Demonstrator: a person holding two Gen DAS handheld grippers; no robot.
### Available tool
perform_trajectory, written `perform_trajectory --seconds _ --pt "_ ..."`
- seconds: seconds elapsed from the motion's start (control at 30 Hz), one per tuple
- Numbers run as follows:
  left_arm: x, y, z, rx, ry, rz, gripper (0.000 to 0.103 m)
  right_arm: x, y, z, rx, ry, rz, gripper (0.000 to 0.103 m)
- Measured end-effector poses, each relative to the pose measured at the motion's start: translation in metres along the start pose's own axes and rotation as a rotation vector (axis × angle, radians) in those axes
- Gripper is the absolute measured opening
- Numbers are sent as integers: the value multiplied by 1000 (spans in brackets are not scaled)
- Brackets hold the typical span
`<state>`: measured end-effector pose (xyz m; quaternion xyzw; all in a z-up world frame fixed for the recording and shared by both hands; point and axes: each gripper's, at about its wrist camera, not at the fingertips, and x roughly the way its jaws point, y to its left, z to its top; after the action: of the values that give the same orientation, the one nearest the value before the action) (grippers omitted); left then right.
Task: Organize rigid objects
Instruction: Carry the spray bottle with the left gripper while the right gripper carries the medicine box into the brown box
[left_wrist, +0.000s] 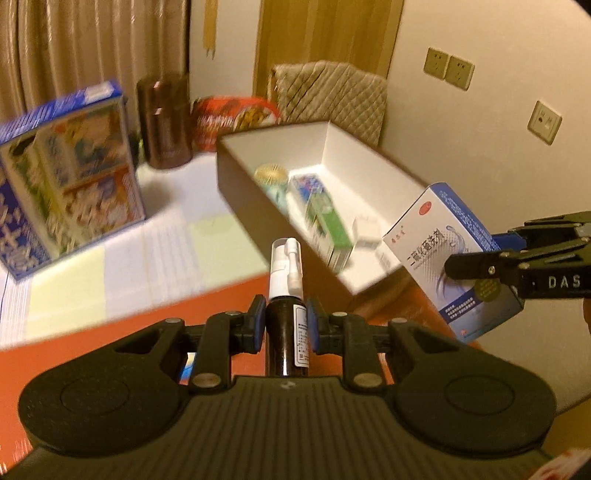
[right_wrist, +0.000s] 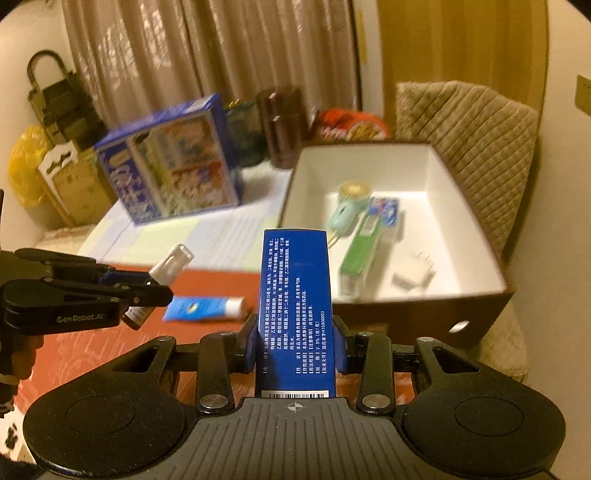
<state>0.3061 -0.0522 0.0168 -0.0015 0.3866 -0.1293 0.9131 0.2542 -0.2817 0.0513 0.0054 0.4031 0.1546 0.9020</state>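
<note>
The left gripper (left_wrist: 285, 326) is clamped on a dark brown spray bottle with a white nozzle (left_wrist: 286, 295), and the right gripper (right_wrist: 295, 341) grips a blue-and-white medicine carton (right_wrist: 295, 306); both are held above the red tabletop (right_wrist: 210, 280). Ahead sits an open white-lined cardboard box (right_wrist: 436, 177) holding a mint hand fan (right_wrist: 349, 201), a green carton (right_wrist: 356, 258) and a white plug (right_wrist: 412, 275). A blue tube (right_wrist: 203, 308) lies on the table near the left gripper. A big blue picture box (left_wrist: 70, 181) and a brown canister (left_wrist: 166, 122) stand beside the open box

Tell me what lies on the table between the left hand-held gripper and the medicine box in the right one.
A blue tube with a white cap, lying flat on the red table; right wrist view shows it.
</note>
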Motion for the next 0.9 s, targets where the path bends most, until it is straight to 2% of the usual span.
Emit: perform_trajectory --seconds 0.27,0.5,0.9 --pt "28 -21 60 -15 -44 -16 19 1 -54 51 6 -63 -49 35" --pt "75 -30 103 -47 -26 2 19 37 -91 86 -15 -48 -89 35" --pt "166 -26 121 -94 74 61 19 129 -136 108 14 54 -134 35"
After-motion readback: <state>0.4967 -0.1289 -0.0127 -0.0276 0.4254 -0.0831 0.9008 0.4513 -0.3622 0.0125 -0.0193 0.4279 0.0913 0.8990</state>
